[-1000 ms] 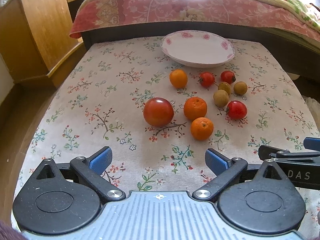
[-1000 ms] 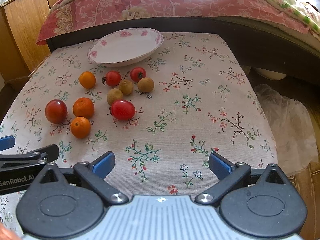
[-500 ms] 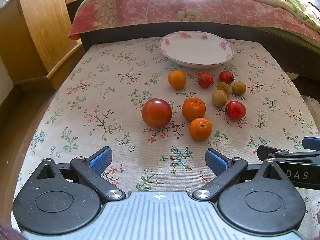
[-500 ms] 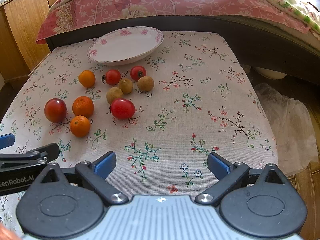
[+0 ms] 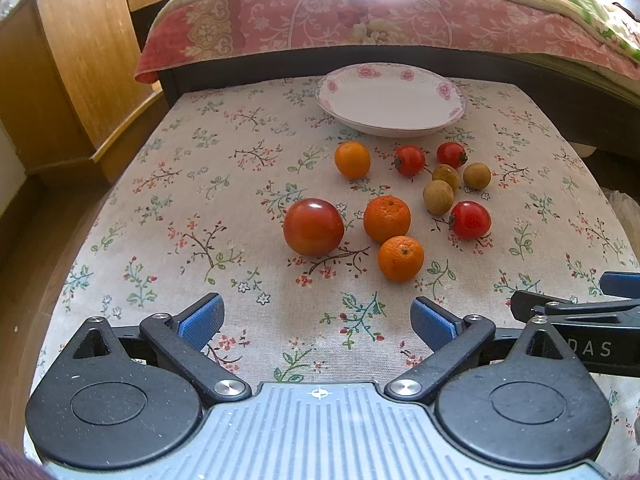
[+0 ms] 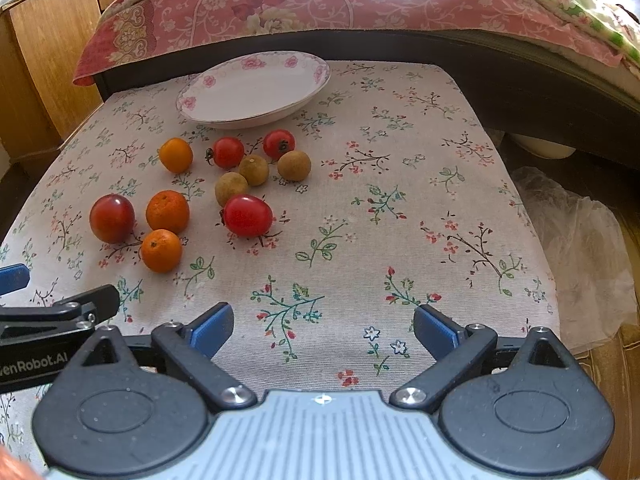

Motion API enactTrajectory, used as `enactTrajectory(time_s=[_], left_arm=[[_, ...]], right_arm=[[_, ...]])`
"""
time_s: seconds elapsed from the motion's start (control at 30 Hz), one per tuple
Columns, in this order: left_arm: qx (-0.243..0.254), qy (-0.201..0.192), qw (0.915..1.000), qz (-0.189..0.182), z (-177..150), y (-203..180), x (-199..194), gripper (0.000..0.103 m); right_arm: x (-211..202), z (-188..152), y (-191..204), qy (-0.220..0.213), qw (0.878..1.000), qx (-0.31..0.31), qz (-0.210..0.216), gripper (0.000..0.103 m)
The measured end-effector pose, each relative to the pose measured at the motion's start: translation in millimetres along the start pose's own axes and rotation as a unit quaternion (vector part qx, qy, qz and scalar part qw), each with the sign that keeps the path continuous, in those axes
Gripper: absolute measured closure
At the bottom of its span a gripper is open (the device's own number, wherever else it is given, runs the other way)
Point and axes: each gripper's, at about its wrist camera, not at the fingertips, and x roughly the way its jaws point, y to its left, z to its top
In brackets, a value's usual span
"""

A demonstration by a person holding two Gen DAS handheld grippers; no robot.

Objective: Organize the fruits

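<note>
Fruit cluster (image 5: 392, 200) on surface (image 5: 200, 200), ahead of left jaws, slightly right; ahead-left of right jaws. Plate (image 5: 390, 100) behind fruits, w/ bed (image 5: 360, 20) beyond. Cabinet (image 5: 60, 72) far left.

A floral tablecloth (image 5: 224, 184) covers the table. Behind the table stands a bed with a pink patterned bedspread (image 6: 280, 4). Left of the table is a wooden cabinet (image 5: 76, 68); right of it, crumpled clear plastic (image 6: 580, 248) lies on the floor.
</note>
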Motion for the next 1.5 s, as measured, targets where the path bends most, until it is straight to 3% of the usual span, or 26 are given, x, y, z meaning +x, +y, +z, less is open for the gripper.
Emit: enactTrajectory(time_s=[0.63,1.13,1.33,1.5], left_arm=[[0.006,-0.019,0.9998,-0.009,9,11,9,0.002],[0.014,-0.024,0.9996,-0.010,11,17,8,0.002],[0.020,-0.027,0.9994,-0.001,11,28,5,0.004],[0.020,-0.023,0.9995,-0.003,12,36,7,0.015]], right_arm=[[12,16,12,-0.007,0.999,-0.031,0.041,0.016],[17,20,19,-0.003,0.998,-0.035,0.054,0.018],[16,21,30,-0.008,0.994,-0.058,0.089,0.027],[19,22,46,-0.007,0.989,-0.081,0.124,0.042]])
